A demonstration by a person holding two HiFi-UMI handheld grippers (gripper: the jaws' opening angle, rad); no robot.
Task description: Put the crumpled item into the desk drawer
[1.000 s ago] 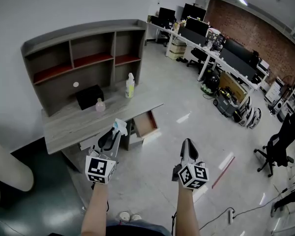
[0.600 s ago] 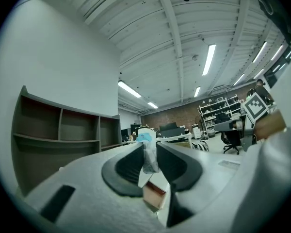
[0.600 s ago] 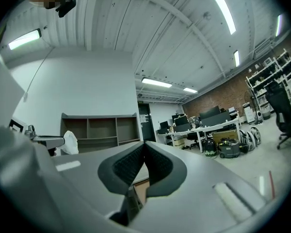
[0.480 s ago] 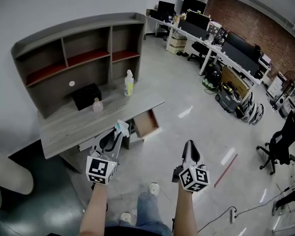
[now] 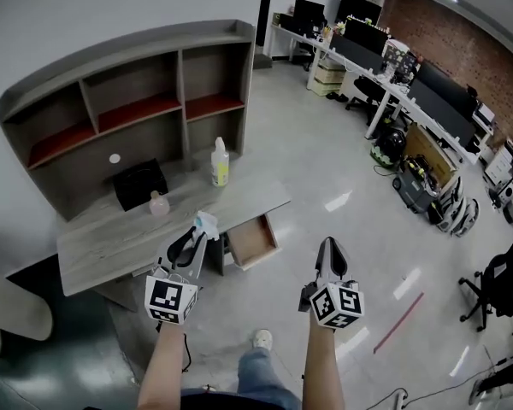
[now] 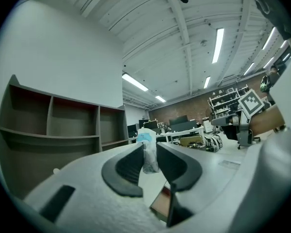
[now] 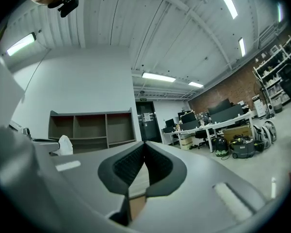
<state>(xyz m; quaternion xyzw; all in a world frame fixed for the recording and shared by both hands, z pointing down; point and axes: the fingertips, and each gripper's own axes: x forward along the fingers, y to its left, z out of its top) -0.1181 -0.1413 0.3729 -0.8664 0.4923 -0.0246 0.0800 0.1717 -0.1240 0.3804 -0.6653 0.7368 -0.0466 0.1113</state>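
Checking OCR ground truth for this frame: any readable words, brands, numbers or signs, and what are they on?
No text here can be read.
Green sign above the door: too small to read.
Sheet on that door: blurred.
Label on the bottle on the desk: too small to read.
Left gripper and right gripper: square marker patterns only, no letters.

One crumpled item (image 5: 208, 222), white with a pale blue patch, is held pinched upright in the left gripper (image 5: 198, 237), above the desk edge. One desk drawer (image 5: 253, 240), brown inside, is pulled open beneath the desktop.
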